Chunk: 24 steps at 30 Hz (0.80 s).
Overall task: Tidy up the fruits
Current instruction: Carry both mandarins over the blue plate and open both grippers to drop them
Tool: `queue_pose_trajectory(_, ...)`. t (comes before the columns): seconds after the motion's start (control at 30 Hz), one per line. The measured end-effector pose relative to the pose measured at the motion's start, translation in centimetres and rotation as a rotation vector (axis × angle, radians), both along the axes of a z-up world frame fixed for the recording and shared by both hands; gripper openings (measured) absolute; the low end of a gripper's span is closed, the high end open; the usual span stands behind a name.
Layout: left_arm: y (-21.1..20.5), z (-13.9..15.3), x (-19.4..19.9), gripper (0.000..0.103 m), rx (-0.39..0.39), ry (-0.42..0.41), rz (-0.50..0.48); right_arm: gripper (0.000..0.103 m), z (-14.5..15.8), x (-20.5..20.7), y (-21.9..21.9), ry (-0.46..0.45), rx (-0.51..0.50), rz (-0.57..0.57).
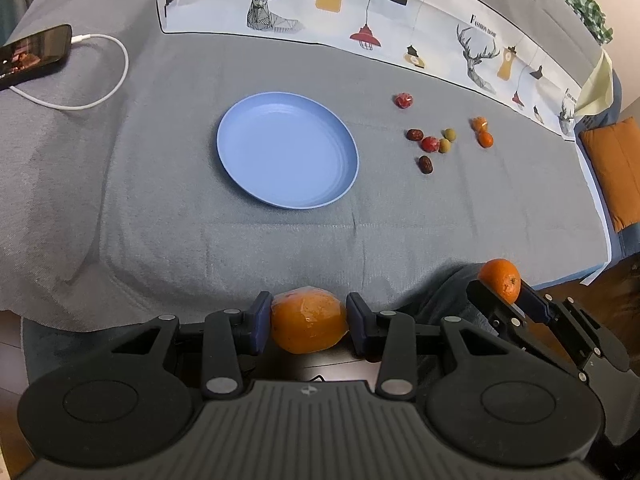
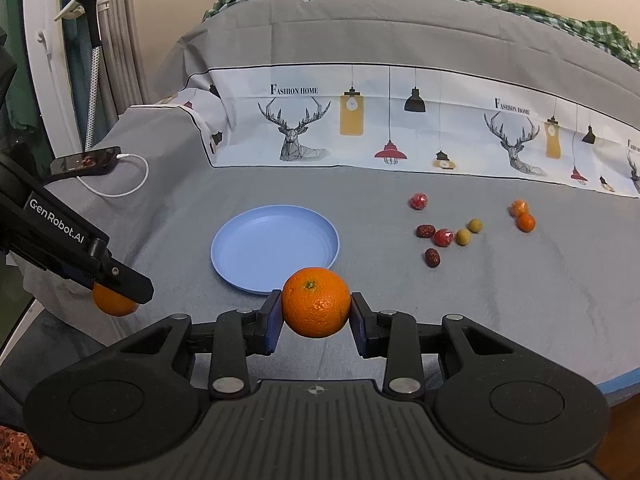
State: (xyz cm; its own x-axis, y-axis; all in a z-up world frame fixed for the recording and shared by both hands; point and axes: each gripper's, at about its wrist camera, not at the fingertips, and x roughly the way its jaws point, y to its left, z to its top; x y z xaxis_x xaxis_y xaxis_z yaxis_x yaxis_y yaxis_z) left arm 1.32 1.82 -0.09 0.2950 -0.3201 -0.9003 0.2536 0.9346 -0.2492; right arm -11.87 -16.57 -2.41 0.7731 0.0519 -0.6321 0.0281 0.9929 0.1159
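My left gripper (image 1: pixel 308 320) is shut on a wrapped orange (image 1: pixel 308 322), held off the near edge of the grey cloth. My right gripper (image 2: pixel 316 312) is shut on a bare orange (image 2: pixel 316 302) just in front of the blue plate (image 2: pixel 240 240); that orange also shows in the left wrist view (image 1: pixel 500 280). The blue plate (image 1: pixel 248 136) lies empty mid-table. To its right lie small fruits: two dark dates (image 2: pixel 425 231), red wrapped ones (image 2: pixel 444 237), two green olives (image 2: pixel 464 237), a small orange (image 2: pixel 526 222).
A phone (image 1: pixel 34 54) on a white charging cable (image 1: pixel 116 76) lies at the far left. A printed white cloth (image 2: pixel 400 128) runs along the back. An orange cushion (image 1: pixel 616 168) sits off the right edge.
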Motion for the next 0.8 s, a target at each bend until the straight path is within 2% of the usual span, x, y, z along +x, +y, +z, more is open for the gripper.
queue_pose_trajectory(0.4, -0.4, -0.5, 2.2, 0.044, 0.001, 0.003, 0.032, 0.036, -1.1, 2.0, -0.1, 0.035, 0.028, 0.001)
queue_pose_trajectory(0.63, -1.7, -1.3, 6.0, 0.044, 0.008, -0.008, 0.042, 0.036, -2.2, 5.0, -0.1, 0.065, 0.029, 0.006)
queue_pose_trajectory(0.8, -2.6, -2.7, 9.5, 0.044, 0.033, -0.018, 0.046, 0.036, -3.5, 8.6, 0.3, 0.087, 0.021, 0.022)
